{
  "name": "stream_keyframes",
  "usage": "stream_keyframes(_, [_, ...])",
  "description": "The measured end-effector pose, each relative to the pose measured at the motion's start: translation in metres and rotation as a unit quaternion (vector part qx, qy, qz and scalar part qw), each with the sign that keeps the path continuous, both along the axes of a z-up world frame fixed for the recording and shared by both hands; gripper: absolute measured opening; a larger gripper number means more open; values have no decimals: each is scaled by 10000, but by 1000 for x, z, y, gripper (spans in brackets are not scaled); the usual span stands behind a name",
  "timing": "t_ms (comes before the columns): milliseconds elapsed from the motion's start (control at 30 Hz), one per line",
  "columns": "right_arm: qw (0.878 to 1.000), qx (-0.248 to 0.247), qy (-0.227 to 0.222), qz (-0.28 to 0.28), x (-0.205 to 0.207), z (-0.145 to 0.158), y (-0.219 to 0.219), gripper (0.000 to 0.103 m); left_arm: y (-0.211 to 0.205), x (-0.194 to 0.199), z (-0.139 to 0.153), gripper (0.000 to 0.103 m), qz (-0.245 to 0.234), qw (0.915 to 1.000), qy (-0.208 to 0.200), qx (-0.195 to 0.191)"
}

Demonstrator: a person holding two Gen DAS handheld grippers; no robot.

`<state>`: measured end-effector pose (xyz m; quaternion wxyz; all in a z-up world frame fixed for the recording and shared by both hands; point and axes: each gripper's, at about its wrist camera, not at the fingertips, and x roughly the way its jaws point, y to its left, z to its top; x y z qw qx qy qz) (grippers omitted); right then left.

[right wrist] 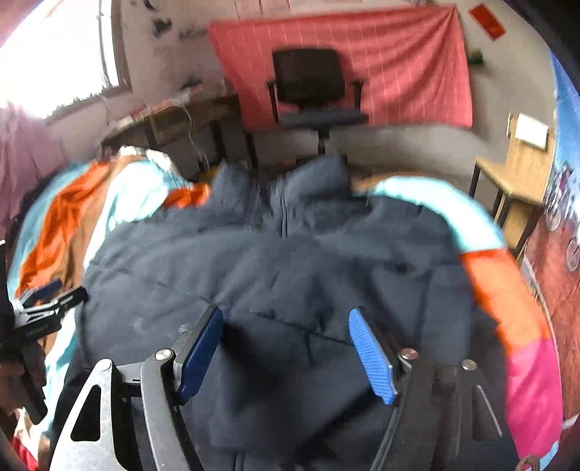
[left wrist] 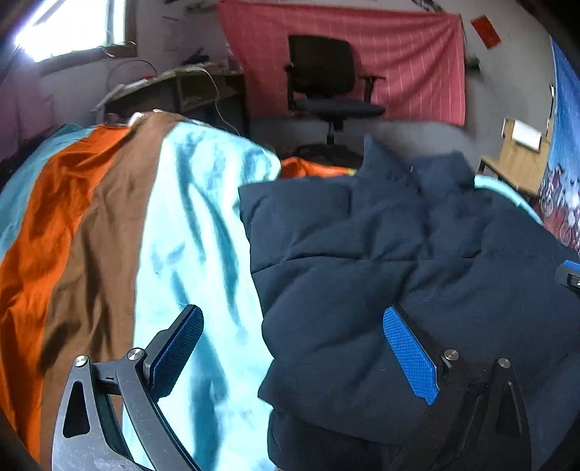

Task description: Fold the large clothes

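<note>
Both grippers, left and right, are hovering with jaws spread and empty over the navy puffer jacket lying on the striped bedspread; bulky, soft, slippery, it is likely needing hem-edge grips.

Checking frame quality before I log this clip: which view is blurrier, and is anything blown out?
Right wrist view: motion blur smears the jacket and striped sheet; the window is blown out to white. Left wrist view: sharper, the jacket's quilting is readable, slight softness toward the right edge; its window also glares white. Both show fisheye bending and dark corners.
</note>
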<state>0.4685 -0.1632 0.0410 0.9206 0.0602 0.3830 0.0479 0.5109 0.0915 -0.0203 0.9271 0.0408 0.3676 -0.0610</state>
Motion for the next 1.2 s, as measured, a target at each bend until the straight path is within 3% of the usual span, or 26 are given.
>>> stream_keyframes(133, [9982,92,588,-83,26,-31,-10,69,8,9,-20,102,13,9992,247,-320])
stream_keyframes(500, [9947,-129,1010,135,47,-60,-6,71,1,22,-45,103,102,9978,530,-374])
stream_keyframes(633, [9946,-277,999,104,49,-66,-3,72,10,20,-49,102,115,9953,567,-779])
stream_keyframes(800, [9954,-393,879,-5,42,-65,0,73,41,8,-45,102,243,9817,783,-1720])
stream_keyframes(867, [9957,-331,863,-66,38,-61,0,73,51,-1,-41,102,240,9789,715,-1901])
stream_keyframes(1000, [9947,-115,915,-457,21,-37,-5,78,68,-17,-29,102,43,9822,491,-1812])
stream_keyframes(1100, [9920,-255,1036,-668,7,-16,4,84,72,-27,-21,102,-295,9864,461,-1551])
stream_keyframes(1200, [9896,-565,1153,-646,6,5,23,87,80,-32,-14,102,-493,9920,493,-1056])
